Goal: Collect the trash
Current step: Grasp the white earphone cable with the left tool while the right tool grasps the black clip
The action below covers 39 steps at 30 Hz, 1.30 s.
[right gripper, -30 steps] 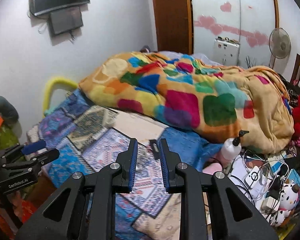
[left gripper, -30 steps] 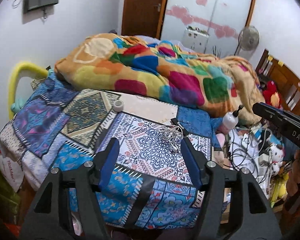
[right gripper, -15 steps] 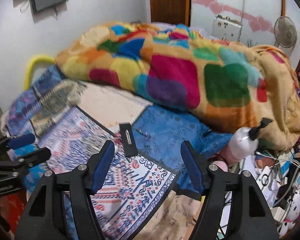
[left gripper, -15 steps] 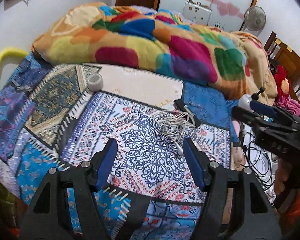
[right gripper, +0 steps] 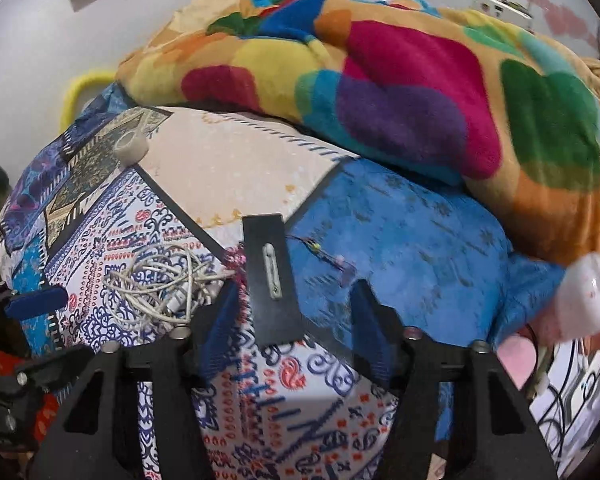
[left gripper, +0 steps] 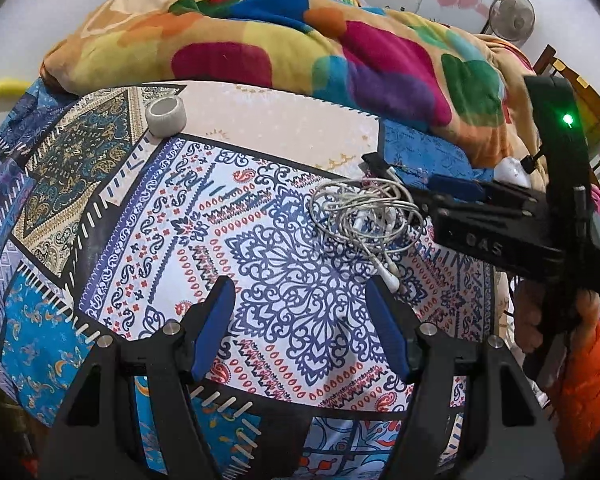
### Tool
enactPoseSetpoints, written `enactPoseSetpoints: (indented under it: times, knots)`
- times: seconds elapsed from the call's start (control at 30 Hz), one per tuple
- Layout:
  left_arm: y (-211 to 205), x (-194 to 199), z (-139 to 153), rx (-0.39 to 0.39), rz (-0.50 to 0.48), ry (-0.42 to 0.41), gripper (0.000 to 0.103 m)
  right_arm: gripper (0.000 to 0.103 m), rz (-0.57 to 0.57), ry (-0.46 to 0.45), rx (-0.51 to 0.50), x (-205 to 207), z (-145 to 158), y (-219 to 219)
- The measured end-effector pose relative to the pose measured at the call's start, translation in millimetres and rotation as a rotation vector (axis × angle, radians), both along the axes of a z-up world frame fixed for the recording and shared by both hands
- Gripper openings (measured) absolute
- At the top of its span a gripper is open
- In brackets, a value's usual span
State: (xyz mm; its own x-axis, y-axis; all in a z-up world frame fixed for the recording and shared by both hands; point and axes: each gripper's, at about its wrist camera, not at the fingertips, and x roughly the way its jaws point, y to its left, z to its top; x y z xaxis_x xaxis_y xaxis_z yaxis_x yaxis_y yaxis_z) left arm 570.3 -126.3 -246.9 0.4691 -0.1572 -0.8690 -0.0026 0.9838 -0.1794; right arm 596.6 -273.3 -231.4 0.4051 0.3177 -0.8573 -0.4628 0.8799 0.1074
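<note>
A small black card [right gripper: 272, 280] with a white pin on it lies on the patterned bedspread [right gripper: 228, 176]. My right gripper [right gripper: 295, 294] hovers just over it. Its jaws are closing, the card sits in the gap, and the pads are not touching it. A tangle of white earphone cable [left gripper: 364, 216] lies left of the card. My left gripper [left gripper: 299, 292] is open above the spread, just short of the cable, with nothing between its fingers. A white tape roll [left gripper: 166, 116] stands farther back left. The right gripper's body [left gripper: 492, 240] shows beside the cable.
A crumpled multicoloured blanket [left gripper: 340, 52] fills the back of the bed. A white pump bottle [right gripper: 588, 288] and cables [right gripper: 560, 396] crowd the right edge. A yellow rail [right gripper: 80, 88] curves at the left. My left gripper's blue pad [right gripper: 36, 302] shows at the left.
Both grippers dropped toward the bed and tilted down. The right jaws went from nearly shut to wide, then narrowed somewhat, now over the black card. The left jaws kept their width.
</note>
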Motion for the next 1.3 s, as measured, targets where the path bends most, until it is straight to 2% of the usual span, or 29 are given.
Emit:
enactPoseSetpoints:
  times: [0.07, 0.1, 0.13, 0.2, 0.27, 0.37, 0.63, 0.83, 0.9, 0.93, 0.97, 1.0, 1.03, 1.07, 1.13, 1.3]
  knots:
    - [-2.5, 0.3, -1.5, 0.002, -0.007, 0.005, 0.067, 0.038, 0.008, -0.008, -0.010, -0.1, -1.3, 1.7]
    - [-4.2, 0.7, -2.0, 0.000, -0.008, 0.006, 0.067, 0.029, 0.015, -0.024, -0.030, -1.4, -1.2, 3.0]
    - [-5.8, 1.3, -2.5, -0.007, -0.010, 0.008, 0.067, 0.026, 0.023, -0.044, -0.054, -4.8, -1.3, 4.4]
    - [-10.7, 3.3, -2.7, -0.025, -0.021, 0.015, 0.067, 0.025, 0.027, -0.041, -0.053, -6.2, -1.0, 3.8]
    - [-17.8, 6.3, -2.9, -0.037, -0.040, 0.017, 0.067, 0.024, -0.006, 0.004, -0.019, -6.6, 1.1, -4.7]
    - [-28.5, 13.2, -4.5, -0.046, -0.066, 0.013, 0.067, 0.024, -0.043, 0.005, 0.006, -11.7, 8.4, -16.6]
    - [-62.1, 43.6, -11.8, 0.064, -0.136, -0.012, 0.067, 0.024, -0.111, -0.041, 0.029, -28.6, 32.1, -40.3]
    - [-70.3, 60.2, -21.0, 0.117, -0.107, -0.023, 0.066, 0.024, -0.148, -0.027, 0.063, -30.0, 35.4, -42.7]
    - [-70.9, 61.4, -25.4, 0.130, -0.101, -0.014, 0.059, 0.024, -0.155, -0.032, 0.061, -31.6, 36.2, -40.0]
    - [-71.6, 59.1, -24.3, 0.144, -0.101, -0.025, 0.047, 0.024, -0.159, -0.032, 0.065, -32.8, 37.1, -39.4]
    - [-71.9, 57.0, -24.3, 0.156, -0.112, -0.023, 0.046, 0.024, -0.162, -0.031, 0.070, -33.9, 37.8, -39.3]
    - [-71.6, 55.3, -24.0, 0.158, -0.120, -0.024, 0.036, 0.024, -0.163, -0.030, 0.077, -35.2, 38.9, -39.4]
    - [-69.4, 52.7, -23.7, 0.142, -0.136, -0.017, 0.027, 0.024, -0.164, -0.028, 0.080, -36.1, 39.7, -38.2]
    - [-68.0, 51.3, -23.5, 0.128, -0.139, -0.010, 0.025, 0.024, -0.165, -0.030, 0.082, -38.0, 41.1, -37.1]
    - [-62.0, 43.3, -19.2, 0.091, -0.155, -0.007, 0.013, 0.024, -0.164, -0.035, 0.083, -41.0, 43.6, -34.4]
    - [-53.4, 22.2, -1.3, 0.047, -0.159, -0.015, 0.007, 0.024, -0.174, -0.042, 0.090, -51.1, 55.2, -27.9]
